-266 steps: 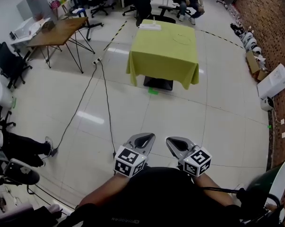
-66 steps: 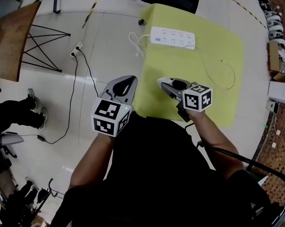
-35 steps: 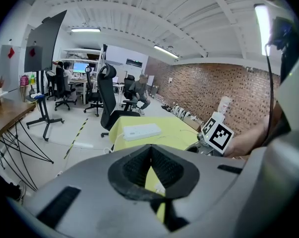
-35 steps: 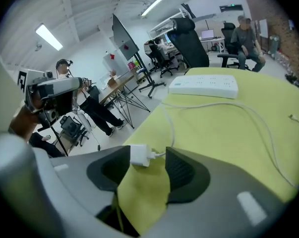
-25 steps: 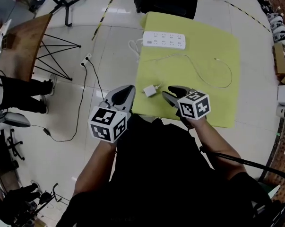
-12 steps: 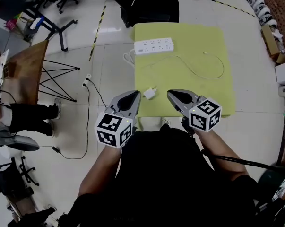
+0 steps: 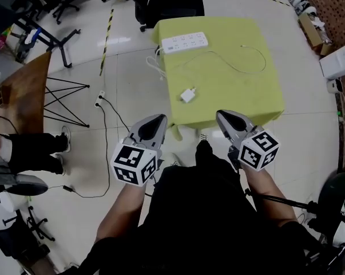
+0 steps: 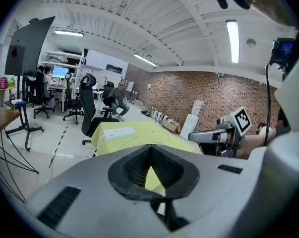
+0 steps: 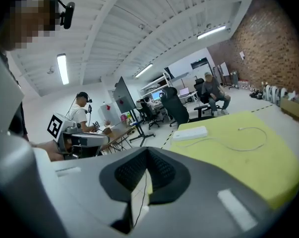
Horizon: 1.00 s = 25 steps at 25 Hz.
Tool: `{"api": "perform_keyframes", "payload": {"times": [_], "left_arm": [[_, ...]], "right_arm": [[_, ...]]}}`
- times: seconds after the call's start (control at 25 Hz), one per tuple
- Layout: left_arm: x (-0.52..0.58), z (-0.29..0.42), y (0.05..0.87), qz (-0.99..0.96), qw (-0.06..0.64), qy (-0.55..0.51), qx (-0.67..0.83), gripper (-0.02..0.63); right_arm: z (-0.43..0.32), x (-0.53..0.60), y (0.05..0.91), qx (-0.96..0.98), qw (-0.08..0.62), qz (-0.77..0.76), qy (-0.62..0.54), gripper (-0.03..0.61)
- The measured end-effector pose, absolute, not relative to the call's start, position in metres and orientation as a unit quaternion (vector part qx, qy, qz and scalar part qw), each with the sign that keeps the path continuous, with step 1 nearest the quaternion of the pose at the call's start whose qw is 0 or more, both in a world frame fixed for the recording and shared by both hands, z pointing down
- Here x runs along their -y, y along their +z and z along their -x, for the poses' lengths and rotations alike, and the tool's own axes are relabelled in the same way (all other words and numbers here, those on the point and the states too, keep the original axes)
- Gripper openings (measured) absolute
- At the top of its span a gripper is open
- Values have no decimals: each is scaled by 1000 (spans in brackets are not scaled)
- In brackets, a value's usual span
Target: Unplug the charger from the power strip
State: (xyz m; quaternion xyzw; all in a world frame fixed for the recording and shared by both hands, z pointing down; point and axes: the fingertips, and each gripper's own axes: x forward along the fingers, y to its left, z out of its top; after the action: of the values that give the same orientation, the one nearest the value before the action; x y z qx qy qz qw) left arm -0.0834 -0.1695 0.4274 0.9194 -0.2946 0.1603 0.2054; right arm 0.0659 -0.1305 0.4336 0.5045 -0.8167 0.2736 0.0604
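Observation:
The white charger (image 7: 188, 94) lies loose on the yellow-green tablecloth (image 7: 258, 96), apart from the white power strip (image 7: 184, 41) at the table's far left edge. Its thin white cable (image 7: 235, 65) curls across the cloth. The left gripper (image 7: 155, 122) and the right gripper (image 7: 225, 120) hover over the floor just short of the table's near edge, both shut and empty. The left gripper view has the power strip (image 8: 118, 132) beyond the meeting jaw tips, with the right gripper (image 8: 213, 135) alongside. The right gripper view has the power strip (image 9: 190, 133) and cable (image 9: 241, 144) too.
A black office chair (image 7: 172, 4) stands behind the table. A wooden table (image 7: 20, 90) is at the left. A floor socket (image 7: 100, 101) with black cords trails over the tiles. A seated person's legs (image 7: 29, 150) are at the far left. White boxes (image 7: 338, 62) stand at the right.
Both grippers have drawn back from the table and up; the right one, beside the charger a second ago, is now off the cloth. The charger stays where it lay.

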Motion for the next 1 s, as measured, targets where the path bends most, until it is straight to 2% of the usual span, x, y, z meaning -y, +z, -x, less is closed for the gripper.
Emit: {"api": "perform_keyframes", "payload": {"times": [0.32,0.56,1.0], "left_arm": [[141,86,439,-921,221,152,283,6],[134,94,439,-905,216,148,334,6],[113,60,423,-891,208,138,380,6]], "right_arm": [[-67,98,427,805,82,-531,253,2],[-74,100,428,825,92,-498,251,2],[-115,91,428,853,109,-452,238,0]]}}
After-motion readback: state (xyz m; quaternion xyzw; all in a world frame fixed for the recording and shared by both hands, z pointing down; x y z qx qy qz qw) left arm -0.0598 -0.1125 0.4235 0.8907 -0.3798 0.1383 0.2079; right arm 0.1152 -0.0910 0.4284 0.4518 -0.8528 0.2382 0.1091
